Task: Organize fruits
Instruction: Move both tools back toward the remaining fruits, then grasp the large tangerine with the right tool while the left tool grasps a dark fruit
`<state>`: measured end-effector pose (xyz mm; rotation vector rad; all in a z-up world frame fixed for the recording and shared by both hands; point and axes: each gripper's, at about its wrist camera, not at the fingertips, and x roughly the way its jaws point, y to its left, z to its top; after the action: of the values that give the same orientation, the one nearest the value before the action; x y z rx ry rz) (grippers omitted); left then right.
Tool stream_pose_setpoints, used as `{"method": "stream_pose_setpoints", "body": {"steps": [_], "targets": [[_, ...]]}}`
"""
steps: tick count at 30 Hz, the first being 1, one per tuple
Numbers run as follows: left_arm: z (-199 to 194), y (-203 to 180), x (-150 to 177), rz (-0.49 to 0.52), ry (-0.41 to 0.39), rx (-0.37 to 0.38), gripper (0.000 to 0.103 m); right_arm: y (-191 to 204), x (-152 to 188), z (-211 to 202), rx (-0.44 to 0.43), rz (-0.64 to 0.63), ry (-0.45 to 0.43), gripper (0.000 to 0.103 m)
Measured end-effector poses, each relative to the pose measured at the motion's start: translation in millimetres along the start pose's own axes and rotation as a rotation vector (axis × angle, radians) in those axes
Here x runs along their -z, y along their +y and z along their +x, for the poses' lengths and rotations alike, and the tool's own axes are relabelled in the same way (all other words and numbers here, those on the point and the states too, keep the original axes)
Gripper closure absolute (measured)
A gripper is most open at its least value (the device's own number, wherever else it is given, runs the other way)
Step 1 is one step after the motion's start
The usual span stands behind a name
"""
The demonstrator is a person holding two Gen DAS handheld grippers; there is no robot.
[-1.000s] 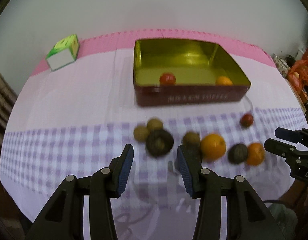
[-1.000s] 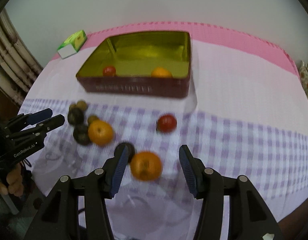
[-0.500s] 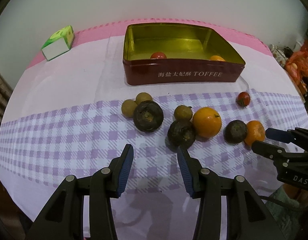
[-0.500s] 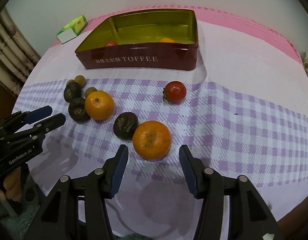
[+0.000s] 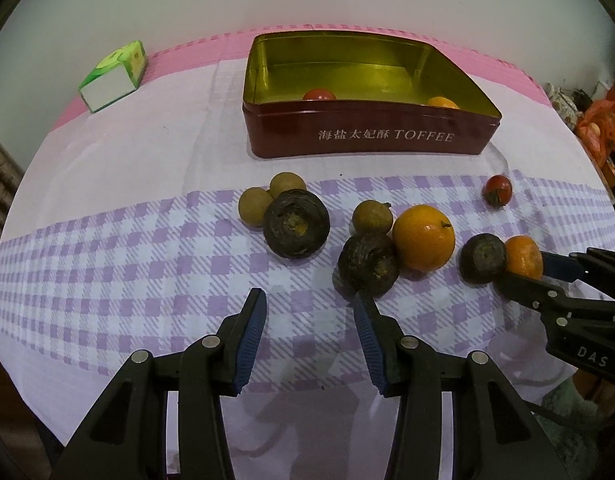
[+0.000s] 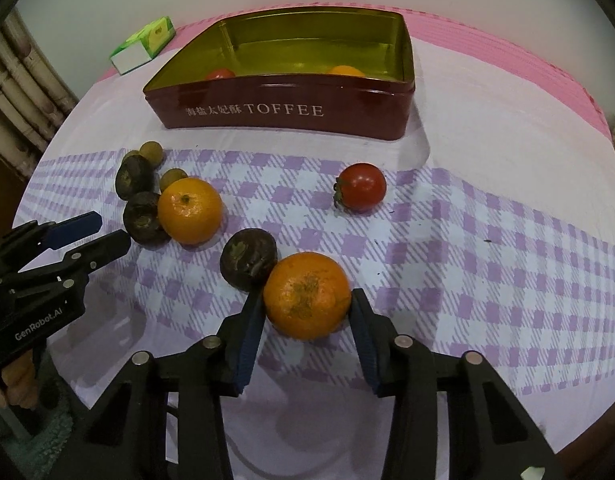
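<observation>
Fruit lies scattered on the checked cloth (image 5: 107, 264) covering the bench, in front of a red toffee tin (image 5: 367, 142). At far left a green-and-white carton (image 5: 113, 76) sits near the bench's back edge. Next come two tan longans (image 5: 256, 207) touching a dark wrinkled fruit (image 5: 296, 223). The left hand-held gripper (image 5: 309, 310) hangs just short of these with its jaws spread wide and nothing between them; its right fingertip is close to a second dark fruit (image 5: 367, 264), though whether they touch is hard to tell from this angle. That fruit rests against a third longan (image 5: 372, 218) and an orange (image 5: 423, 238). Inside the tin, a small tomato (image 5: 319, 95) and a small orange fruit (image 5: 443, 103) sit against the near wall. Further right, a third dark fruit (image 6: 248, 260) touches a mandarin (image 6: 306, 295). The right hand-held gripper (image 6: 306, 306) has its blue pads (image 6: 249, 332) on either side of the mandarin, right up against the peel, with the mandarin resting on the cloth. A cherry tomato (image 6: 361, 187) sits alone beyond it.
</observation>
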<state>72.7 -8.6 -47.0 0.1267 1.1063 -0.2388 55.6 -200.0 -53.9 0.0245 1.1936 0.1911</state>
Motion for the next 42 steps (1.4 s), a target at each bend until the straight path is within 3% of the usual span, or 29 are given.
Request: {"method": "stream_pose_setpoints", "body": {"steps": [14,42], "targets": [[-2.4,-5.0,1.9,0.0,-0.002,0.039,0.056,-17.8,-3.2,-2.2,0.056,0.049,-0.015,0.065],[26.5,-24.4,-19.2,0.044,-0.003,0.057,0.057,-27.6,-1.4,-5.5,0.028,0.087,-0.021,0.065]]}}
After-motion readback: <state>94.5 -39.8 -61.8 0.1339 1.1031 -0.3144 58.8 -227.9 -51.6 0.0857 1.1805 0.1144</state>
